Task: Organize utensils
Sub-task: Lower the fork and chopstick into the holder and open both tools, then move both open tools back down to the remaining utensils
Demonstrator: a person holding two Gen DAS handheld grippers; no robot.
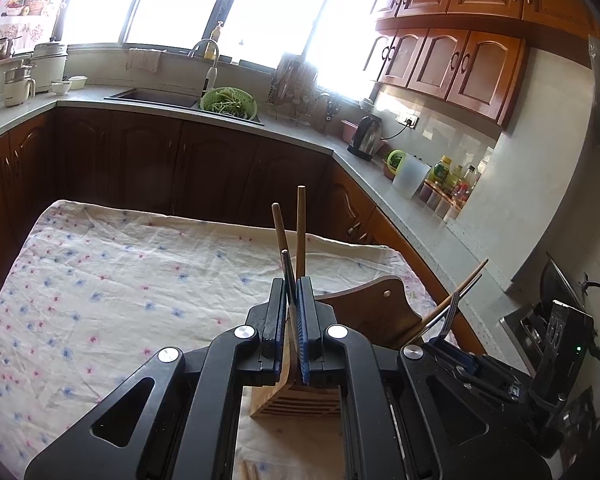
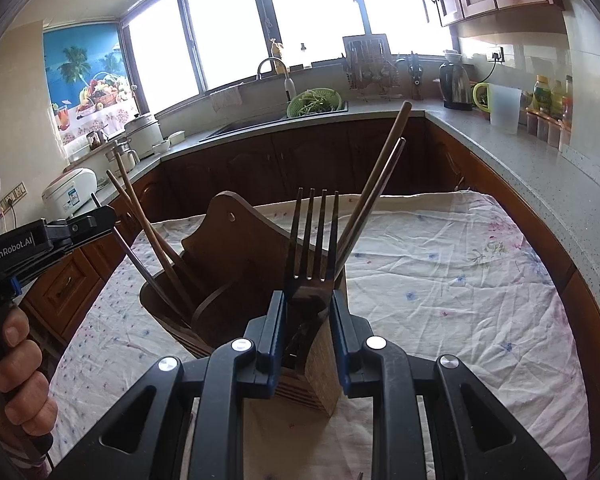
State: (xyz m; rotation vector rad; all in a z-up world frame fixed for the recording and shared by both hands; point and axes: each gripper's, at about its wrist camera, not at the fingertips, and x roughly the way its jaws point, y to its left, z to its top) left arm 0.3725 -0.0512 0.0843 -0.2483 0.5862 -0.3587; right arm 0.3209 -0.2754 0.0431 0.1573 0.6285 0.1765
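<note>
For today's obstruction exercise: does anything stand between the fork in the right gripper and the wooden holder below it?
Nothing visible does. The fork hangs handle-down from the right gripper directly over the wooden holder; two dark chopsticks lean beside it, not under it.

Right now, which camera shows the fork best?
The right wrist view: the fork stands centered, all four tines clear, between the right gripper fingers. The left wrist view catches only its tines edge-on at far right.
</note>
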